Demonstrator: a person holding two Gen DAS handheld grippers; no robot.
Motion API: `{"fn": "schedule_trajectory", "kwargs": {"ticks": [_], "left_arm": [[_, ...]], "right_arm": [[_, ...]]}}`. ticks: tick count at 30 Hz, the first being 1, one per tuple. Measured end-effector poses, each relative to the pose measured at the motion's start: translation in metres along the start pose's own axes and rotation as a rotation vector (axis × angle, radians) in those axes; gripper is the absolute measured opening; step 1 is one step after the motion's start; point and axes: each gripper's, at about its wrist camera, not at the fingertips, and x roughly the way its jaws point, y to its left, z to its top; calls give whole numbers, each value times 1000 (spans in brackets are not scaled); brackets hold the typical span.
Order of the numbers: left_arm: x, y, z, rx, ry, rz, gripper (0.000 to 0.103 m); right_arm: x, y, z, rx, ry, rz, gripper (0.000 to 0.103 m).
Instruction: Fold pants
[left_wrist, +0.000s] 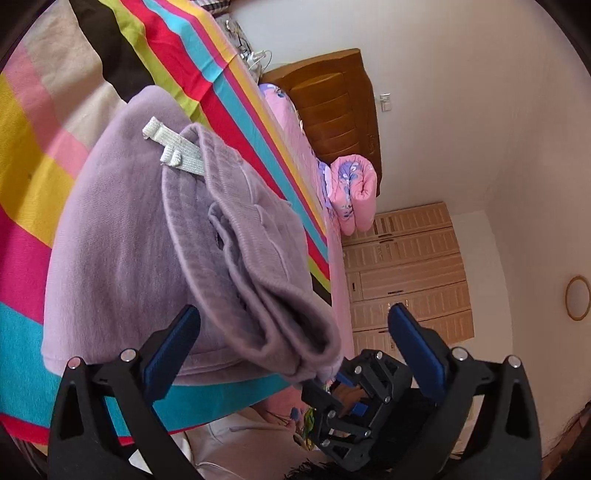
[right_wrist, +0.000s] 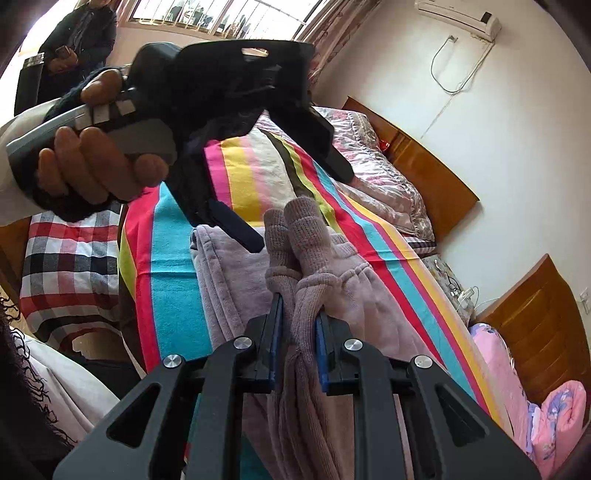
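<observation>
— Pants?
— Lilac pants (left_wrist: 122, 236), lying folded on the striped sheet (left_wrist: 37, 177) over the bed. Cuffed leg ends (right_wrist: 295, 229) lifted up off the pile, ribbed, two of them side by side.

— Right gripper?
— Right gripper (right_wrist: 299, 328), clenched on the bunched leg fabric just below the cuffs. Blue pads pressing the cloth from both sides; fingers (right_wrist: 275, 332) nearly together, fabric squeezed between and hanging down past the frame.

— Left gripper?
— Left gripper (left_wrist: 295, 325), released. Fingers (left_wrist: 170, 354) spread wide, nothing pinched. Folded edge of the pants drooping between them in the left wrist view, touching neither pad as far as can be told. Seen from the right wrist view too (right_wrist: 258, 155), held by a hand (right_wrist: 92, 173) above the far part of the pile, one finger tip near the fabric there; contact impossible to tell.

— Drawstring?
— White drawstring ends (left_wrist: 173, 151), lying on top of the pants near the waistband.

— Around the bed?
— Rolled pink quilt (left_wrist: 354, 192) beyond the sheet's edge, wooden headboard (left_wrist: 332, 103) behind it. Checked cloth (right_wrist: 66, 266) beside the striped sheet. Air conditioner (right_wrist: 458, 14) high on the wall. A person in a dark coat (right_wrist: 74, 40) standing by the window.
</observation>
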Motion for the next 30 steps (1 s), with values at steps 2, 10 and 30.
{"fn": "schedule_trajectory", "kwargs": {"ticks": [2,10,30], "left_arm": [[23,-1,11,1,71,34,101],[65,-8,16,158,149,369,23],[73,-177,28,450,83,341,21]], "right_arm": [[7,12,-2,-49,17,-2,16],[9,13,-14,18,28,59,20],[-44,-56,-195,848,131,-251,62]]}}
